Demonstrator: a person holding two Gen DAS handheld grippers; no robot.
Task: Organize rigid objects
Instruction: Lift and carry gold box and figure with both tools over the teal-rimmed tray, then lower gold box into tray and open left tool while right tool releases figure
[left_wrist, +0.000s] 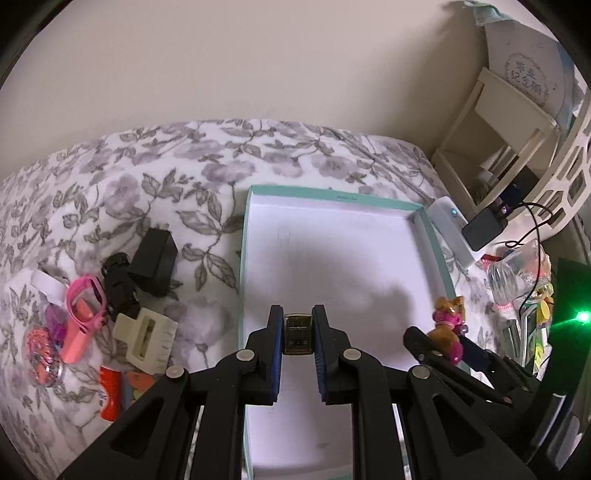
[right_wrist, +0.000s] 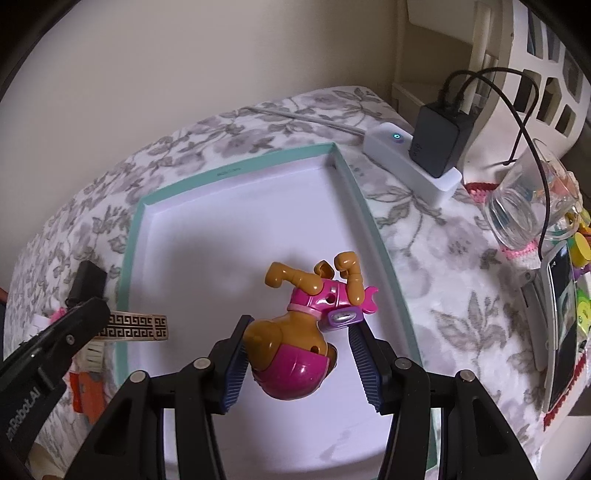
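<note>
Over the tray (right_wrist: 373, 206) on the bed, the right gripper (right_wrist: 297, 363) clamped a toy dog (right_wrist: 295, 343) by its head, body dangling beyond the pads: hard, glossy plastic, light, likely to swivel. The left gripper (left_wrist: 297, 334), nearly closed, pinched a stiff patterned band (left_wrist: 297, 334) edgewise between its pads

Home bedroom: bed w/ floral grey-white bedspread (left_wrist: 155, 166) against plain wall, cream shelf unit (left_wrist: 495, 147) in corner, power strip (right_wrist: 410, 162) w/ charger (right_wrist: 441, 142) plugged in, toys & household bits scattered on bedspread.
</note>
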